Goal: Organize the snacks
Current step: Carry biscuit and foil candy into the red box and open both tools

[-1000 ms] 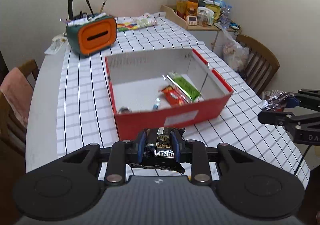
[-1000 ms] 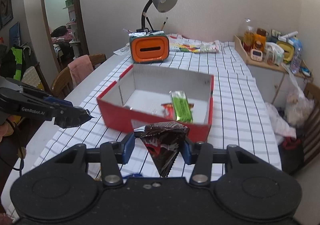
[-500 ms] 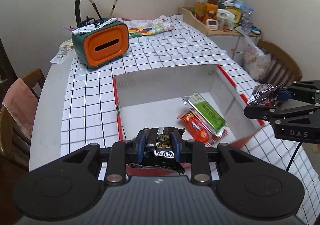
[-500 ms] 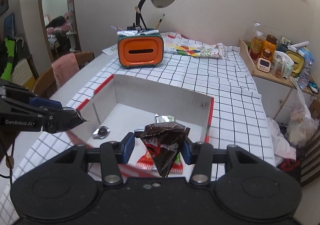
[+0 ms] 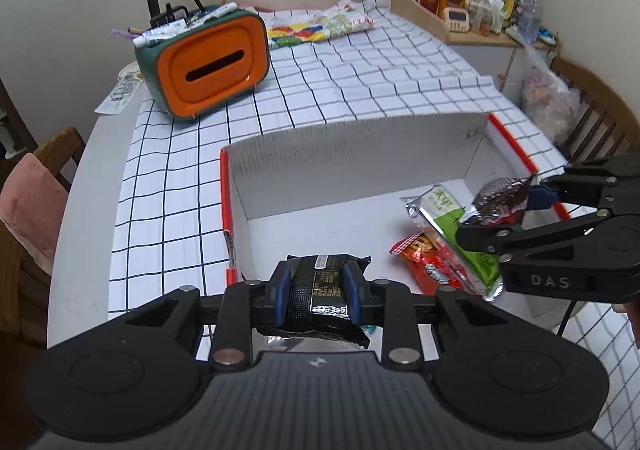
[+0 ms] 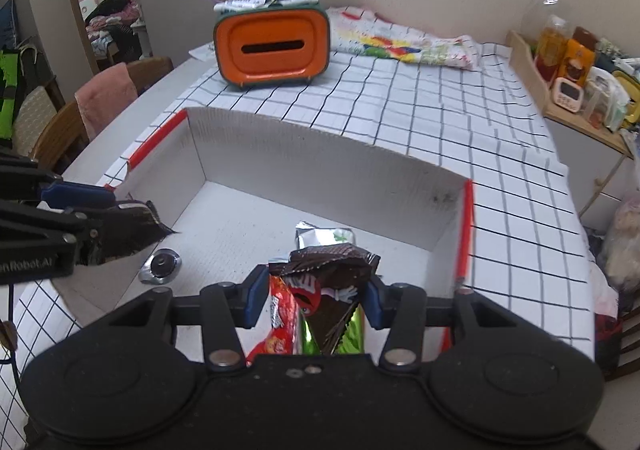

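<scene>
My left gripper (image 5: pixel 316 290) is shut on a black snack packet (image 5: pixel 320 286) above the near left part of the red box (image 5: pixel 225 194). My right gripper (image 6: pixel 312 296) is shut on a brown chocolate packet (image 6: pixel 324 278) above the box's right side; it also shows in the left wrist view (image 5: pixel 496 198). In the box lie a green packet (image 5: pixel 444 210), a red packet (image 5: pixel 428 258) and a small silver round sweet (image 6: pixel 160 264). The left gripper with its black packet (image 6: pixel 128 230) shows at the left of the right wrist view.
An orange and green pen holder (image 5: pixel 208 62) stands behind the box under a lamp. A colourful bag (image 5: pixel 316 24) lies at the back. A wooden tray of bottles (image 5: pixel 460 6) sits at the back right. Chairs (image 5: pixel 588 118) stand at both table sides.
Both grippers have moved forward and down over the box, each still holding its packet. The box's front wall has dropped out of view.
</scene>
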